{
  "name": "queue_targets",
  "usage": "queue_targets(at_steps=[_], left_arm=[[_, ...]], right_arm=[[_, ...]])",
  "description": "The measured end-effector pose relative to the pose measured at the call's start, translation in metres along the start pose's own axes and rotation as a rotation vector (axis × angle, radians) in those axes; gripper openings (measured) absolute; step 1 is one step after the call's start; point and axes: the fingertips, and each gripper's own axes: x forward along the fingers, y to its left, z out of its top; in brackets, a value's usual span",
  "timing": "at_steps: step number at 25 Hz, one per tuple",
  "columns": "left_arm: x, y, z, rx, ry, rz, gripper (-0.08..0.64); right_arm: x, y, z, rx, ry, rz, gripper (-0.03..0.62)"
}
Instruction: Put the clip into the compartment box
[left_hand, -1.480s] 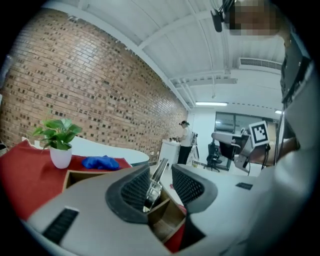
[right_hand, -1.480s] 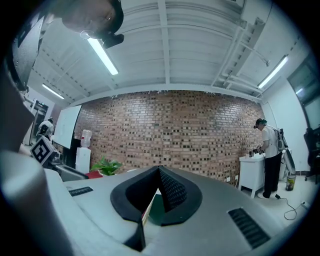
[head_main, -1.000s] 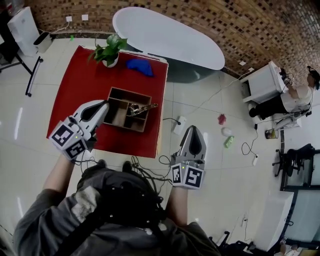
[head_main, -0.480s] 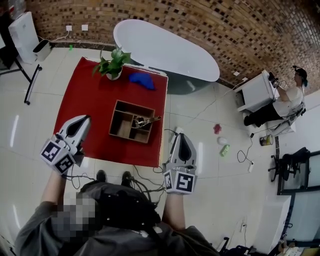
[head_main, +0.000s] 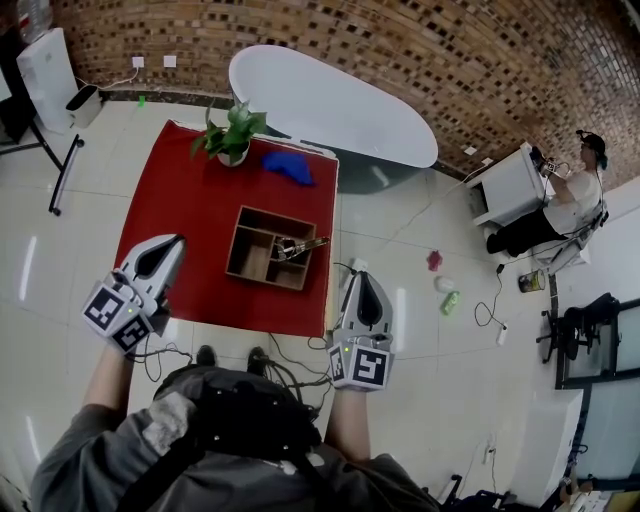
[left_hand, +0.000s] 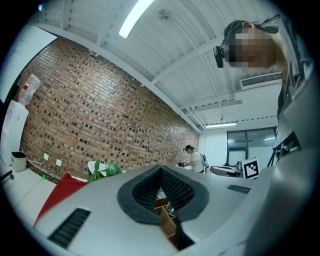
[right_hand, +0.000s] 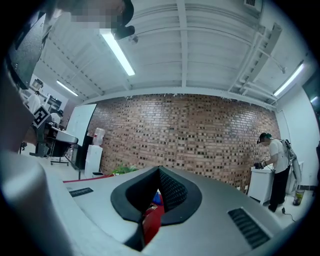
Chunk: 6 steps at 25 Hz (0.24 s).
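Clip (head_main: 298, 245), one, lies in the single compartment box (head_main: 247, 262); left tongs (head_main: 176, 242) and right tongs (head_main: 362, 277) closed, empty.

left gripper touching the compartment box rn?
Apart. The head view shows the left gripper off to the left of the compartment box, with a strip of red cloth visible between them.

Red table (head_main: 175, 225): compartment box (head_main: 252, 262), potted plant (head_main: 232, 140), blue cloth (head_main: 287, 166).
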Motion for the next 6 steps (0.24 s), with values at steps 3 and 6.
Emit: queue_targets(at_steps=[3, 6], left_arm=[[-0.0017, -0.0023, 0.0008, -0.007, 0.005, -0.002, 0.035], [-0.0024, -0.0036, 0.0041, -0.015, -0.003, -0.003, 0.035]], right_arm=[[0.0004, 0.0019, 0.0027, -0.004, 0.002, 0.0, 0.003], [0.002, 0.0034, 0.006, -0.009, 0.001, 0.001, 0.003]])
